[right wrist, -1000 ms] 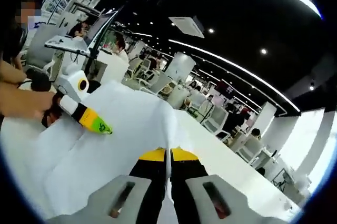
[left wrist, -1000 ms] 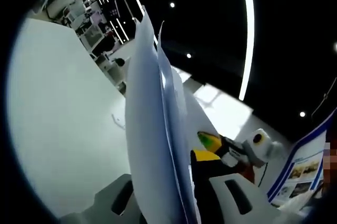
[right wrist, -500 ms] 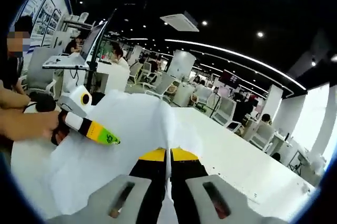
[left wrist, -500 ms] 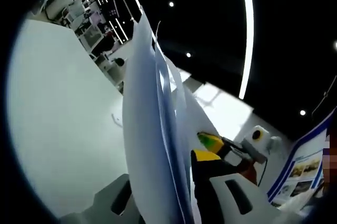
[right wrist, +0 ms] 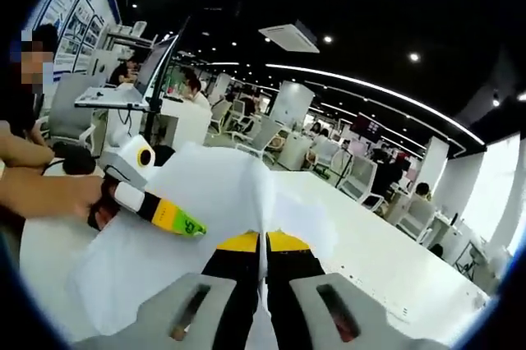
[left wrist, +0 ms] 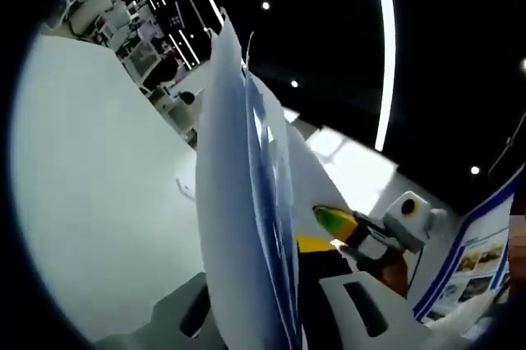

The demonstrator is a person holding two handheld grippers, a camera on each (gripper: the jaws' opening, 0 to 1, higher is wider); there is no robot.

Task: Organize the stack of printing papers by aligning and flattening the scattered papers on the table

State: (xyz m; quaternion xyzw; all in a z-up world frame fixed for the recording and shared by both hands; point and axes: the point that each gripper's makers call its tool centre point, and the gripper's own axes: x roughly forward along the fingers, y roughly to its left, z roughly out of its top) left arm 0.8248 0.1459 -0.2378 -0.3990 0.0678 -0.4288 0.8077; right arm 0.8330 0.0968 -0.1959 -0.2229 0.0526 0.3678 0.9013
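Observation:
Several white printing papers (right wrist: 215,195) are lifted off the white table (right wrist: 378,255). My right gripper (right wrist: 263,243) is shut on their near edge, its yellow tips pressed together. The left gripper (right wrist: 161,211), held by a hand (right wrist: 49,194), comes in from the left with its green and yellow tip on the sheets. In the left gripper view the papers (left wrist: 234,202) stand edge-on and slightly fanned between my left gripper's (left wrist: 275,272) jaws, which are shut on them. The right gripper (left wrist: 362,231) shows just behind the sheets.
The white table (left wrist: 99,186) spreads to the left of the sheets. A laptop on a stand (right wrist: 123,91) stands beyond the hand. Office chairs and desks (right wrist: 329,169) with people fill the background. A poster board (left wrist: 481,255) stands at the right.
In the right gripper view the left gripper has drawn nearer along the sheets. The papers have fanned apart slightly in the left gripper view. Both grippers keep their hold.

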